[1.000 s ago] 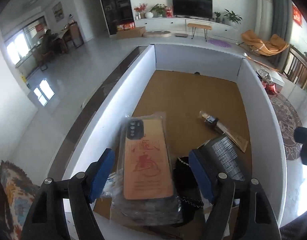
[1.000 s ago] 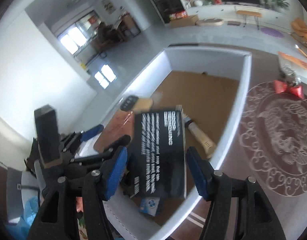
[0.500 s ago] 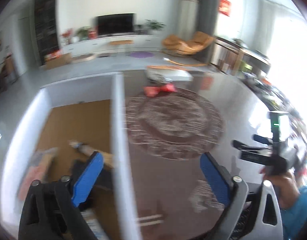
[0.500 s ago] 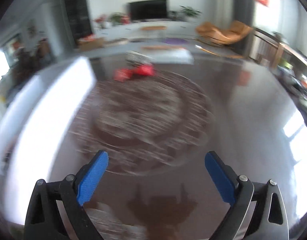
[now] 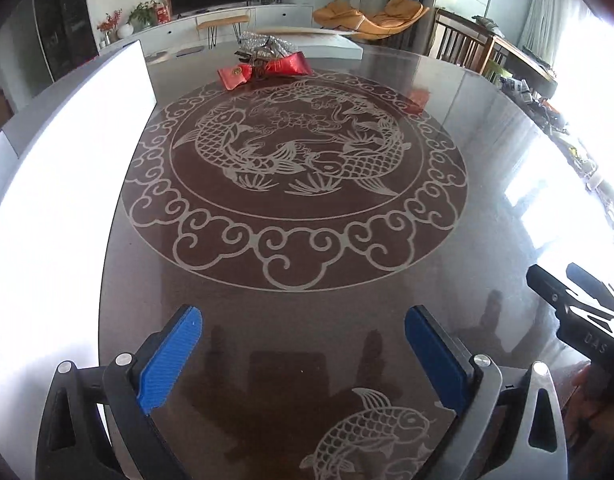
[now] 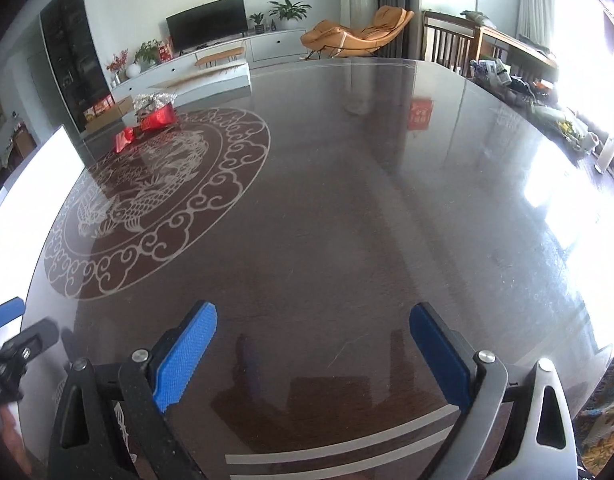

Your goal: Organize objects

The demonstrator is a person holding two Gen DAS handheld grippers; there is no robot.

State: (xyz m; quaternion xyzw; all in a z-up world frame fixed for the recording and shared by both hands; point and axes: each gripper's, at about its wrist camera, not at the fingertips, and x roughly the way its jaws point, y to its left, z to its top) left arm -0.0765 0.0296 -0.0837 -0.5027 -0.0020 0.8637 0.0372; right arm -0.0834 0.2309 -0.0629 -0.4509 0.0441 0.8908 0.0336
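Observation:
My left gripper (image 5: 303, 352) is open and empty, low over a dark glossy table (image 5: 307, 280) with a pale fish medallion (image 5: 295, 168). My right gripper (image 6: 313, 352) is open and empty over the same table (image 6: 367, 220), to the right of the medallion (image 6: 155, 196). The white wall of the storage box (image 5: 63, 184) stands at the left in the left wrist view and shows at the left edge of the right wrist view (image 6: 31, 176). The objects inside the box are hidden. The right gripper's body shows at the right edge of the left wrist view (image 5: 575, 312).
A red and silver foil packet (image 5: 267, 66) lies at the table's far side, also in the right wrist view (image 6: 151, 116). Chairs (image 5: 459, 46) and a cluttered side counter (image 6: 547, 104) stand beyond the table's right edge.
Both grippers have swung right, away from the box holding the phone case and the black booklet, and now face the bare table. Both stayed open.

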